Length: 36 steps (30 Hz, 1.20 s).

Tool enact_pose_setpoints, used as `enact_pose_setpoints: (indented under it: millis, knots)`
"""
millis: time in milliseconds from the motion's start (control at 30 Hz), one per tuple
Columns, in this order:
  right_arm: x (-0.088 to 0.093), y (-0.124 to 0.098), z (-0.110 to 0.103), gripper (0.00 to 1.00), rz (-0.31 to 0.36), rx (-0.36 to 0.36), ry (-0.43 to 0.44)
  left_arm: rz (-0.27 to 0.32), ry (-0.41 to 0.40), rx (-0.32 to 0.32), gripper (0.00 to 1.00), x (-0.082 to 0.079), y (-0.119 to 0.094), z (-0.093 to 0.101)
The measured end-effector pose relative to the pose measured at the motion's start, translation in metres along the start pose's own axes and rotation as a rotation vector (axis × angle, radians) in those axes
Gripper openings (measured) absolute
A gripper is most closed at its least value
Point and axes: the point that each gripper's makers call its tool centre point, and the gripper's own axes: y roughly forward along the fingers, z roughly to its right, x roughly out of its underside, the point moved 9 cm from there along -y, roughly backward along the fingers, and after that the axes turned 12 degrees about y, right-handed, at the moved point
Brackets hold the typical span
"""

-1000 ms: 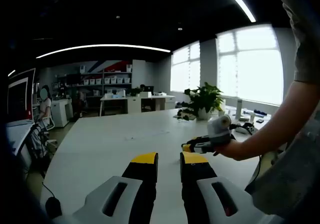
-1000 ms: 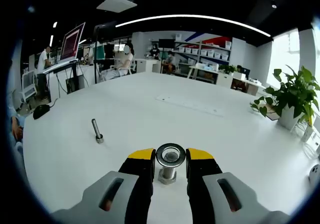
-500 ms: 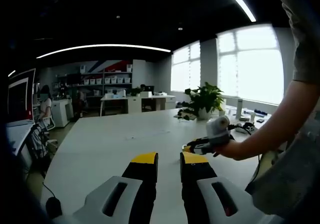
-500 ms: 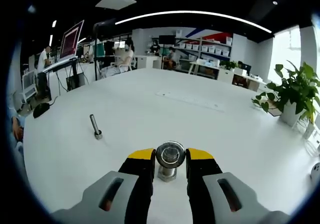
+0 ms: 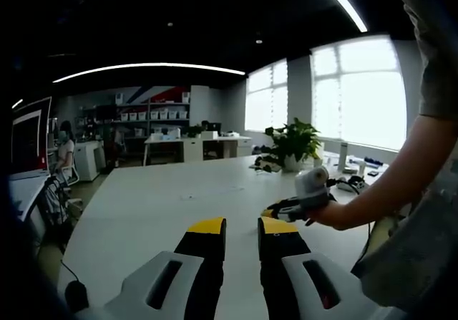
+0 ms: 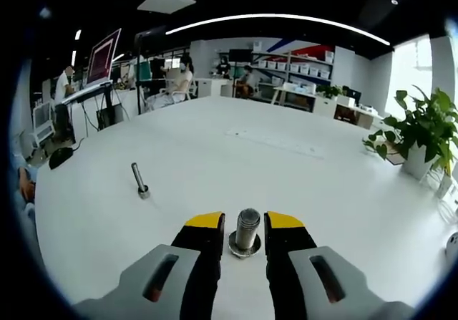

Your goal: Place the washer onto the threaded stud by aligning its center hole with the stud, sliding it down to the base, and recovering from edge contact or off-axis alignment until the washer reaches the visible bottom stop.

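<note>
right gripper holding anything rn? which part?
Nothing is held. The right gripper stands open around the upright grey threaded metal stud; the flat metal washer lies at the stud's base, apart from both jaws.

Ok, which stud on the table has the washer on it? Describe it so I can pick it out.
On the big white table, look right in front of the right claw, between its two yellow-tipped fingers. The short, thick threaded stud stands upright there with the washer lying flat around its base. The other stud, thinner and darker, stands off to the left on its own.
</note>
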Motion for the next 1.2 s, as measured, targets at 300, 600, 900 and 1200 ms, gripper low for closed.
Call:
enact_pose_setpoints:
  millis: [300,600,900,1200]
  knots:
    - [-0.003,-0.006,0.002,0.25,0.007,0.006,0.006,0.001,-0.009,-0.003,0.16,0.0,0.0,-0.001]
    - [-0.002,-0.018,0.004,0.26,0.003,0.018,0.012,0.011,-0.009,-0.001,0.16,-0.001,0.0,-0.001]
    - [0.002,-0.031,0.001,0.26,-0.004,0.026,0.022,0.014,-0.002,-0.012,0.17,-0.002,0.0,-0.003]
    - [0.005,-0.041,-0.001,0.26,-0.009,0.037,0.046,0.029,0.0,-0.016,0.17,-0.004,-0.001,-0.004]
